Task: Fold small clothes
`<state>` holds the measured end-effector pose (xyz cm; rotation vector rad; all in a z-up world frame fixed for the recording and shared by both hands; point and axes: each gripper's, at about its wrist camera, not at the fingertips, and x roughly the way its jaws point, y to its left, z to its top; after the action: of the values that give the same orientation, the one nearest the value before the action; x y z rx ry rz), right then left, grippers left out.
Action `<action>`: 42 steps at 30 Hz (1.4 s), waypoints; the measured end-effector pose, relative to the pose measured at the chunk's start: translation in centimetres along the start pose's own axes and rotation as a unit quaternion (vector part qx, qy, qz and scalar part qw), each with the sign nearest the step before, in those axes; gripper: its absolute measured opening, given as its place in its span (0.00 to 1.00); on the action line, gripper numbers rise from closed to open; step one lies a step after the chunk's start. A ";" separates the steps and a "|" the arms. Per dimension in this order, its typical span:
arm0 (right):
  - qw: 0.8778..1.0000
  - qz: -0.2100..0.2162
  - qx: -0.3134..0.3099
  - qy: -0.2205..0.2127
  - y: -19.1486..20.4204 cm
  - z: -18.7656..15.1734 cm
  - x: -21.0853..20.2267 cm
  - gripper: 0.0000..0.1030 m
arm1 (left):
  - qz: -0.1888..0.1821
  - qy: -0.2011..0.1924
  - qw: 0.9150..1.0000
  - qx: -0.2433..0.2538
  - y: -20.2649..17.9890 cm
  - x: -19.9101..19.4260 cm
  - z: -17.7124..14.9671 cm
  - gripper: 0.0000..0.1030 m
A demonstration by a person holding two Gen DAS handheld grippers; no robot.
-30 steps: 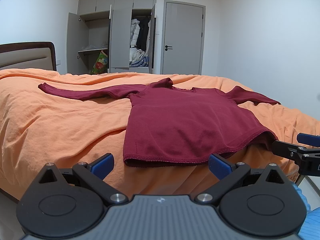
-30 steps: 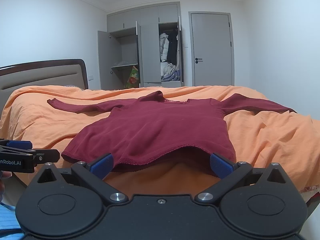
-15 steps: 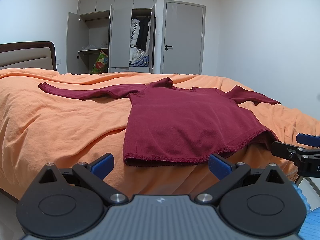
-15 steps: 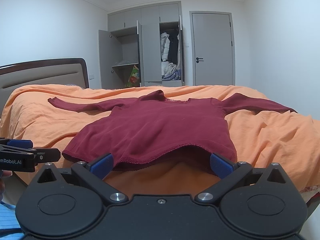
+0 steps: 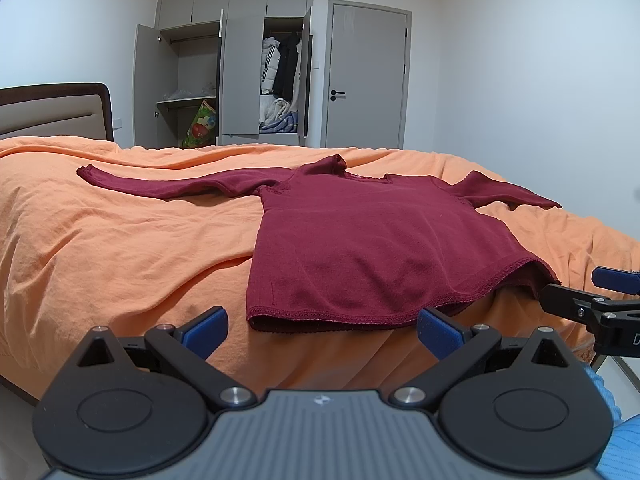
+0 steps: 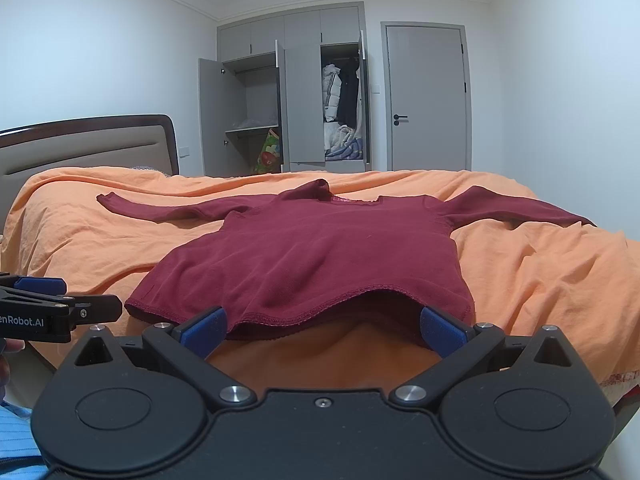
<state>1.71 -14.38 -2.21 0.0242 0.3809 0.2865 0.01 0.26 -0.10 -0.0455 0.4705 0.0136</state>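
1. Almost nothing has moved since a second ago: both claws hold the same low pose at the foot of the bed, and the right wrist view has crept only a touch upward.
2. The left claw (image 5: 322, 326) is held level, pointing across the bed, its blue-padded fingers (image 5: 204, 326) spread wide with nothing between them.
3. The right claw (image 6: 323, 326) sits level too, fingers equally wide apart and empty, its tips just short of the shirt's hem.
4. The maroon long-sleeved shirt (image 5: 372, 248) lies flat on the orange bedspread (image 5: 120, 248), hem toward the claws, collar at 12 o'clock.
5. One sleeve stretches out toward 10 o'clock, the other toward 2 o'clock.
6. The hem's right part hangs slightly over the bed edge, lifted in a shallow arch.
7. In the left wrist view the right claw shows at 3 o'clock, near the hem's right corner but apart from it.
8. In the right wrist view the left claw shows at 9 o'clock, near the hem's left corner.
9. A wardrobe (image 6: 288, 100) with open doors and a closed door (image 6: 426, 100) stand behind the bed at 12 o'clock.
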 end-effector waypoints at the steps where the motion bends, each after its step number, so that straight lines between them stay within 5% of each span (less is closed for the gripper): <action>1: 1.000 0.000 0.000 0.000 0.0 0.0 0.0 1.00 | 0.000 0.000 1.000 0.000 0.0 0.0 0.0 1.00; 28: 1.000 0.000 -0.001 0.001 0.1 0.0 0.1 1.00 | -0.002 0.008 1.000 -0.006 0.3 0.3 -0.4 1.00; 42: 0.999 0.033 -0.004 0.038 -0.6 2.2 2.4 1.00 | 0.003 0.077 0.997 -0.006 0.3 3.4 0.9 1.00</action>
<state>4.82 -14.22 -1.07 0.0185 0.4544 0.3545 3.45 0.62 -0.88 -0.0570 0.6240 0.0184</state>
